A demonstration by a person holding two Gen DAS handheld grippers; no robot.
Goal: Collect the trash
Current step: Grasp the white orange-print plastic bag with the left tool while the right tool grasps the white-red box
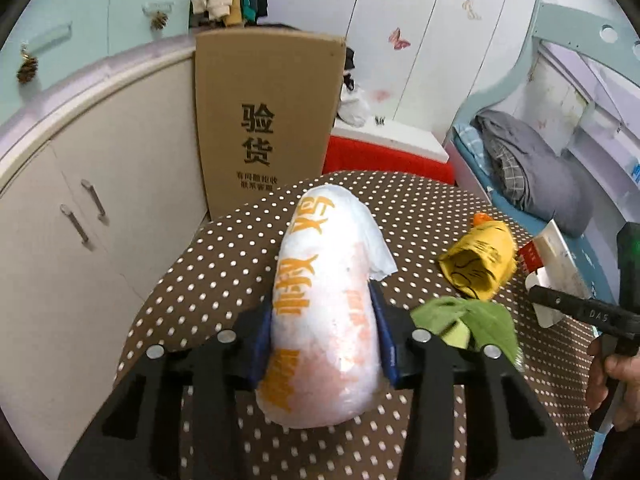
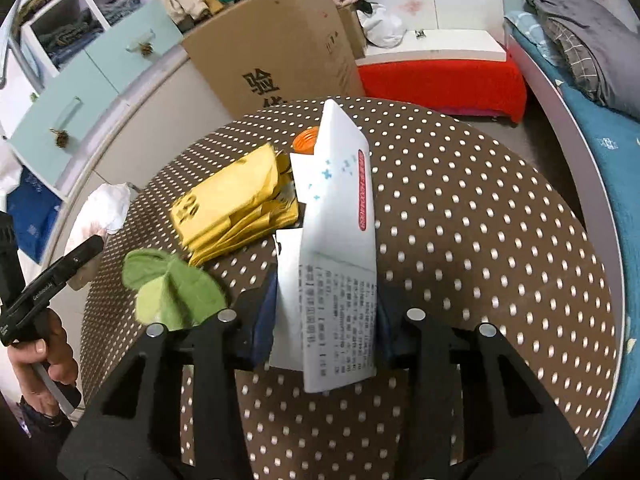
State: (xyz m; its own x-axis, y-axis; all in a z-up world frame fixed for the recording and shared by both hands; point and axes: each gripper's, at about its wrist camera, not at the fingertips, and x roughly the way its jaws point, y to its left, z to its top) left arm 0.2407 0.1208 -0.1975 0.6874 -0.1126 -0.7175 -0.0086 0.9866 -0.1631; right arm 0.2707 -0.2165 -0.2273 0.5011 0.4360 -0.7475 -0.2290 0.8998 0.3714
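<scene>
Left gripper [image 1: 324, 344] has its blue pads against both sides of a white paper cup [image 1: 324, 312] with orange print, jaws about partway closed; the cup lies on its side on the brown polka-dot table [image 1: 224, 256], open end toward the camera. Right gripper [image 2: 326, 320] is clamped partway closed on a flattened white box [image 2: 336, 248] with a red label strip and black small print, which stands tilted between the pads over the table. Rest of the trash sits between the two: crumpled yellow wrapper [image 2: 236, 204] just left of the box, an orange bottle cap [image 2: 306, 140] behind it at the box's far end, a green wrapper [image 2: 172, 284] nearer the camera by the right gripper's left finger. From the left view the green wrapper sits just right of the jaws, the yellow one beyond it. Cardboard carton [image 1: 268, 116] leans on the cupboard behind the table. A hand [image 2: 44, 356] grips the left tool's handle at the frame edge.
</scene>
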